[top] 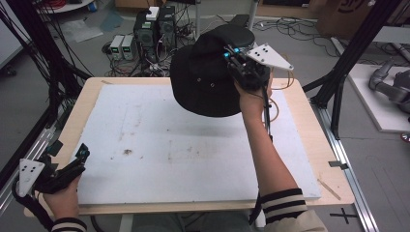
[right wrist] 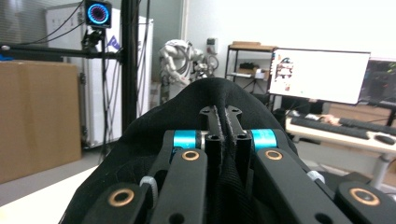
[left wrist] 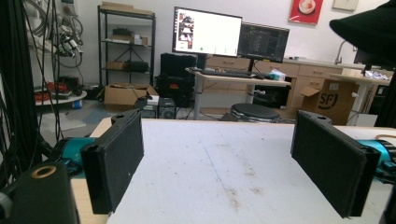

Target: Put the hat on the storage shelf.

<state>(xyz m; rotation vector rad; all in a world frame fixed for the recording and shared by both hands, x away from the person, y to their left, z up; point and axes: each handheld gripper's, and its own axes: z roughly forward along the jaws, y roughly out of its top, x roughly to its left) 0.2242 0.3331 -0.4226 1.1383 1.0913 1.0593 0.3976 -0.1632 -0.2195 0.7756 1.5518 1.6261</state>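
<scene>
A black brimmed hat [top: 205, 77] hangs in the air over the far right part of the white board [top: 159, 145]. My right gripper [top: 231, 57] is shut on the hat's brim; in the right gripper view its two jaws stand pressed together on the black fabric [right wrist: 140, 140], with the gripper [right wrist: 223, 116] near the hat's crown. My left gripper [top: 82, 154] rests low at the near left corner of the board, open with nothing between its fingers [left wrist: 116, 163]. The edge of the hat [left wrist: 369, 28] shows at the top right of the left gripper view.
The board lies on a wooden table [top: 319, 125]. Black frame posts [top: 358, 43] stand at the right and left. Beyond the far edge are computer boxes [top: 154, 29] and cables on the floor. Desks with monitors [left wrist: 208, 32] stand farther off.
</scene>
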